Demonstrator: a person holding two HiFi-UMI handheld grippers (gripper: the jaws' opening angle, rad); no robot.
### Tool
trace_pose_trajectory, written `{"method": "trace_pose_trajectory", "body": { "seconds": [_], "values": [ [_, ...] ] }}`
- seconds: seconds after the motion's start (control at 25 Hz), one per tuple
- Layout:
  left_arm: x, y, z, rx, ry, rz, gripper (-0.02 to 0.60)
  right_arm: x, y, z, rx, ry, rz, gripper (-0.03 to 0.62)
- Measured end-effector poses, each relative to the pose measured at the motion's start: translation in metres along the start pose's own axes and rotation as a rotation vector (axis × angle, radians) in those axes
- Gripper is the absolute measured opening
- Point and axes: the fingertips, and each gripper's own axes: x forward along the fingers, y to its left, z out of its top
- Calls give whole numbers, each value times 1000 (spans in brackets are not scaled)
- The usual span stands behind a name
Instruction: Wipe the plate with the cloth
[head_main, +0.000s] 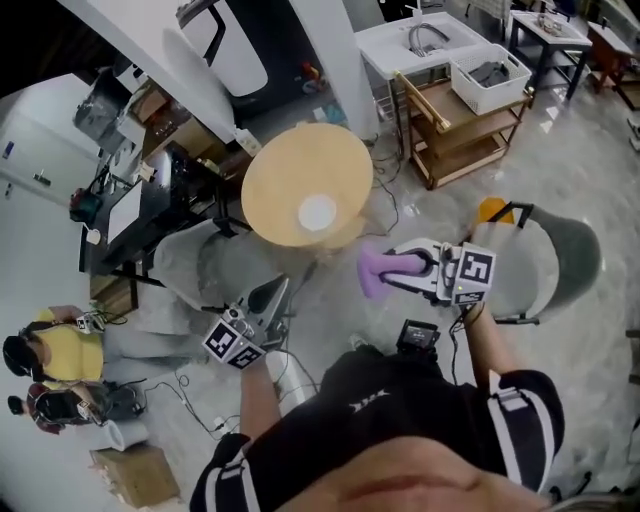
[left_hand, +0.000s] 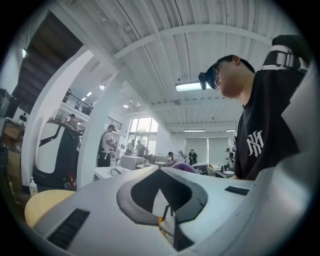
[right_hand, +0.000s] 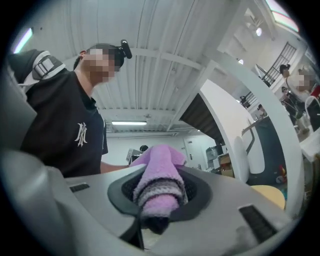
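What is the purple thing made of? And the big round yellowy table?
The purple cloth looks like soft, fuzzy fabric, maybe terry or microfibre: its surface is nubbly, and it folds and bunches where the right gripper pinches it. The round table looks like pale wood or wood-look board with a dull finish: even tan colour, no shine.
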Motion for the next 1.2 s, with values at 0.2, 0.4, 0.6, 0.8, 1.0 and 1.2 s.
{"method": "trace_pose_trajectory", "body": {
  "seconds": [0.2, 0.4, 0.6, 0.8, 1.0, 1.2],
  "values": [
    [7, -16, 10, 60, -2, -75, 12, 20, 9, 25, -87, 9, 9, 97],
    [-13, -10, 21, 126, -36, -129, 12, 30, 21, 34, -103, 34, -56, 97],
    [-61, 15, 20, 108, -36, -101, 12, 70, 21, 15, -128, 141, -169, 95],
    [-83, 49, -24, -35, 46, -7, 12, 104, 25, 11, -107, 158, -159, 95],
    [-90, 31, -34, -21, 92, -89, 14, 106, 20, 10, -9, 77, -189, 94],
    [-85, 27, -40, -37, 93, -94, 12, 102, 31, 8, -23, 90, -194, 94]
  ]
}}
